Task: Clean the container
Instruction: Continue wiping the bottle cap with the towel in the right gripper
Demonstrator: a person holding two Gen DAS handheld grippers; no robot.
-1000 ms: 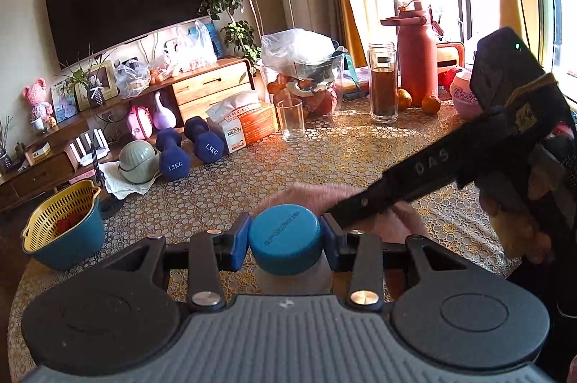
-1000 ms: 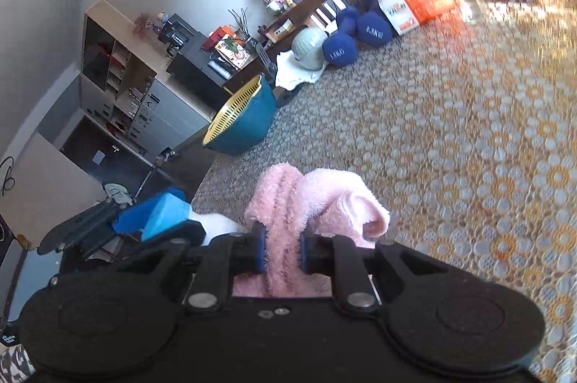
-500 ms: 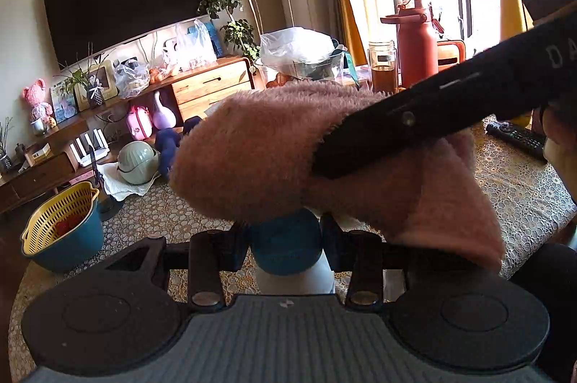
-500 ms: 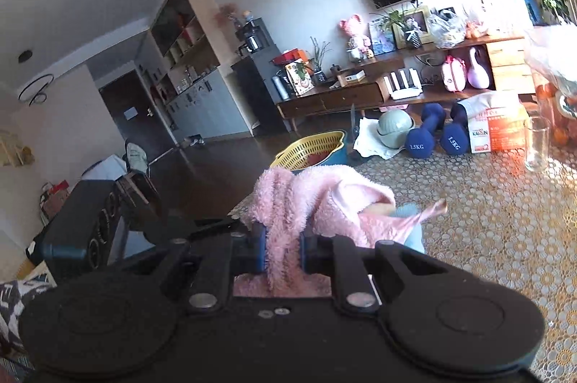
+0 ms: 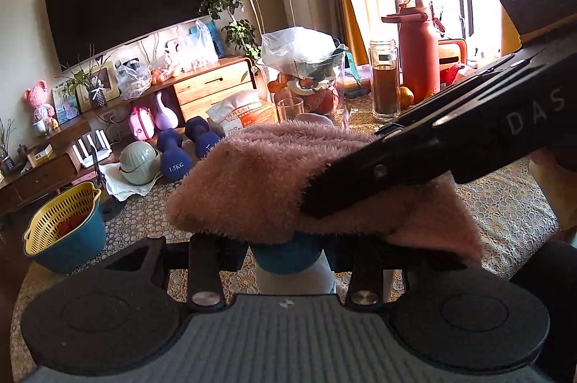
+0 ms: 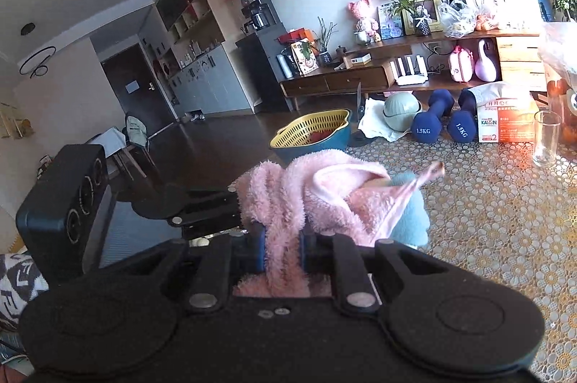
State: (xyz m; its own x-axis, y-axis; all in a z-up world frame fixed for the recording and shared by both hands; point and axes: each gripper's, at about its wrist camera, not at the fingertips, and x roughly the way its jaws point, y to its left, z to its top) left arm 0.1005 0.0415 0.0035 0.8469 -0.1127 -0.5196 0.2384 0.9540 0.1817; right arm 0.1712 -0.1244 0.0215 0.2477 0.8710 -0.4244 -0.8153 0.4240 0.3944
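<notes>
Left gripper (image 5: 286, 251) is clamping the bottle (image 5: 295, 274) by its blue cap (image 5: 286, 256), holding it between the fingers above the worktop (image 5: 505, 213). Right gripper (image 6: 283, 247) is pinching the pink cloth (image 6: 324, 199) tight, pressing it over the cap just ahead of its fingers.

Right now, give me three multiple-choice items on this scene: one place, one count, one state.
1. Where is the pink cloth?
A. draped over the container's blue cap
B. in the yellow basket
C. on the TV stand

2. How many blue dumbbells lie on the table?
A. one
B. two
C. four

3. What are the right tongs doing?
A. open
B. shut on the pink cloth
C. shut on a glass

Answers: 1 A, the cloth covers the cap; 2 B, a pair beside the box; 3 B, cloth pinched between the fingers.
</notes>
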